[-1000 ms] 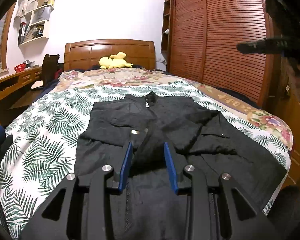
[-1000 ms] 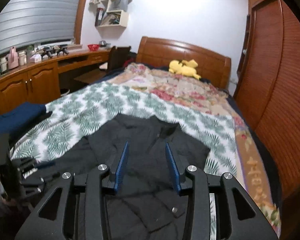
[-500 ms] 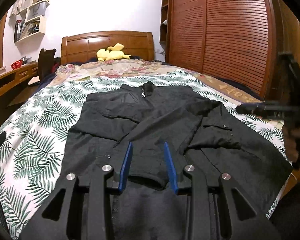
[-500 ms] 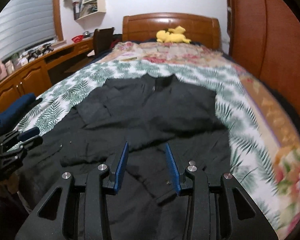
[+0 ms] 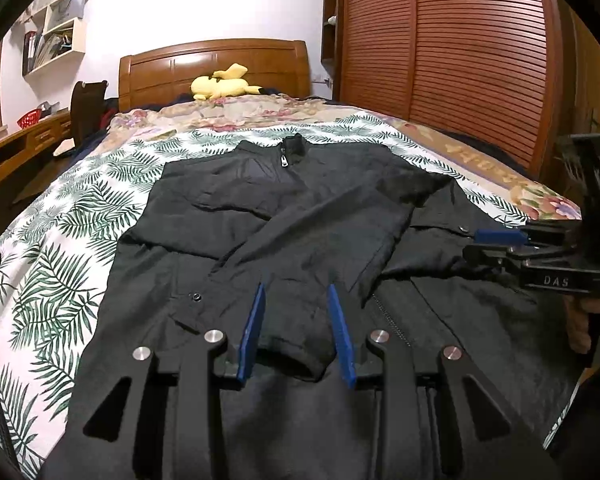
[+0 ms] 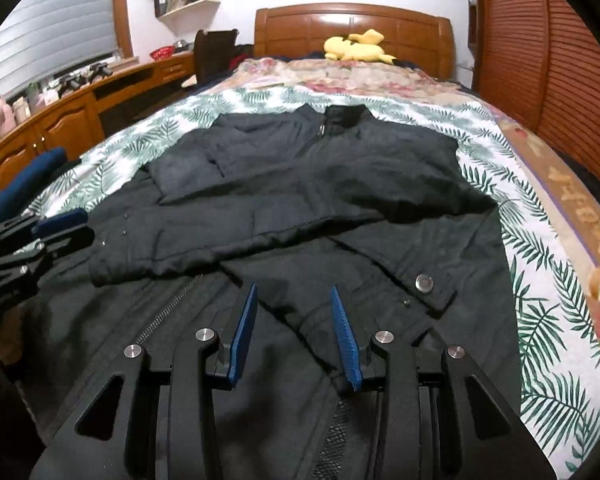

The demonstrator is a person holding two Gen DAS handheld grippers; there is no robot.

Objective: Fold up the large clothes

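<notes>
The black jacket (image 5: pixel 300 216) lies flat on the bed (image 5: pixel 72 216) with sleeves crossed so it folds neatly, and my left gripper (image 5: pixel 296 328) and right gripper (image 6: pixel 294 328) hang partly open above it, holding nothing.

A big black jacket (image 6: pixel 300 200) lies flat on a bed (image 6: pixel 540 280) with a green leaf cover. Both sleeves are folded across its front, and its collar points to the wooden headboard (image 6: pixel 352 24). A yellow soft toy (image 6: pixel 356 50) lies up by the headboard. The right gripper (image 6: pixel 294 320) hangs low over the jacket's bottom part with its blue jaws apart and nothing between them. The left gripper (image 6: pixel 60 224) sits at the jacket's left edge.
</notes>
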